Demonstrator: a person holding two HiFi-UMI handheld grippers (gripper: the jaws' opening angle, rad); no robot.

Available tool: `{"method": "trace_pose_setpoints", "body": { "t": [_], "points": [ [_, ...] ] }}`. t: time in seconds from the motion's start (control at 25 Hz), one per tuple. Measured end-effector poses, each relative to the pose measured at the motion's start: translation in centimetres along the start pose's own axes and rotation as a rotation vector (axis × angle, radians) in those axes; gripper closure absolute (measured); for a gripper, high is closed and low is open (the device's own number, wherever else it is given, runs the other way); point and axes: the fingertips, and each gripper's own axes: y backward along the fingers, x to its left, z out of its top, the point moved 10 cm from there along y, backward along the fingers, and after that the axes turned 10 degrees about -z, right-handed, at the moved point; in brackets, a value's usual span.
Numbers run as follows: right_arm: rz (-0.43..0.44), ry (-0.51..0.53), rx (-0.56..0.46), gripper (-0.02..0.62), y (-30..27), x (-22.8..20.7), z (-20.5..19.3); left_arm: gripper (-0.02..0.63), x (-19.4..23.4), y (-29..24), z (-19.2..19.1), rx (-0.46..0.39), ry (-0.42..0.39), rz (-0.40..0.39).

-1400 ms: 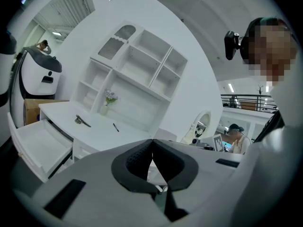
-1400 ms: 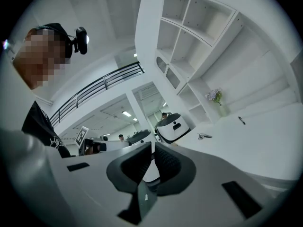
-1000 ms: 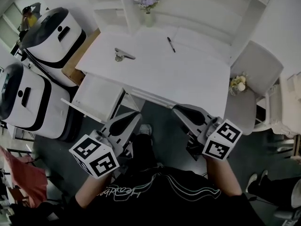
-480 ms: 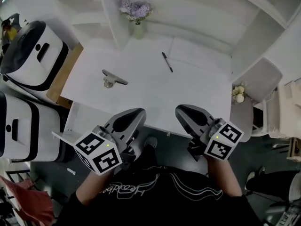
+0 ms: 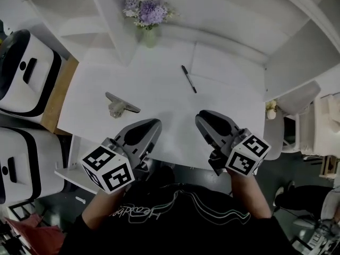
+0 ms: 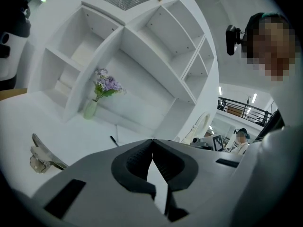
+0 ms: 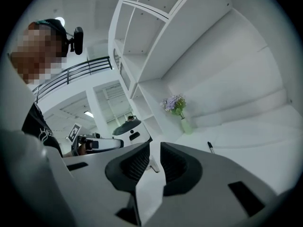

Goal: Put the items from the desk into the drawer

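Observation:
A black pen (image 5: 188,79) lies toward the back of the white desk (image 5: 159,62). A silvery metal clip (image 5: 121,104) lies at the desk's left. Part of the open white drawer (image 5: 69,169) shows under the desk's left front corner. My left gripper (image 5: 154,124) hovers over the front edge, right of the clip, its jaws shut on nothing. My right gripper (image 5: 200,116) hovers beside it, below the pen, with a narrow empty gap between its jaws. The left gripper view shows the left gripper (image 6: 152,141), clip (image 6: 42,155) and pen (image 6: 114,140). The right gripper view shows the right gripper (image 7: 155,145) and pen (image 7: 210,147).
A vase of purple flowers (image 5: 149,16) stands at the back against the white shelf unit (image 5: 106,15). Two white and black machines (image 5: 24,73) and a wooden board stand left of the desk. A grey chair (image 5: 289,102) and a small posy (image 5: 272,110) are at the right.
The view has moved forward over the desk. Both grippers went from below the desk's front edge to above it. The jaws look unchanged.

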Motion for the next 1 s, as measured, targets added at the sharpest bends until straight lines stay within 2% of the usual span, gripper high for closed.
{"method": "trace_pose_setpoints", "body": {
  "t": [0.24,0.68,1.0],
  "points": [
    [-0.106,0.102,0.052,0.482,-4.5,-3.5,0.8,0.586,4.4,-1.7,0.6,0.030,0.047,-0.009],
    [-0.288,0.440,0.230,0.431,-11.9,-8.3,-0.8,0.586,8.9,-2.5,0.5,0.063,0.099,0.002],
    [-0.383,0.408,0.365,0.431,-16.7,-14.0,-3.0,0.586,11.1,-2.4,0.1,0.078,0.137,0.029]
  ]
}}
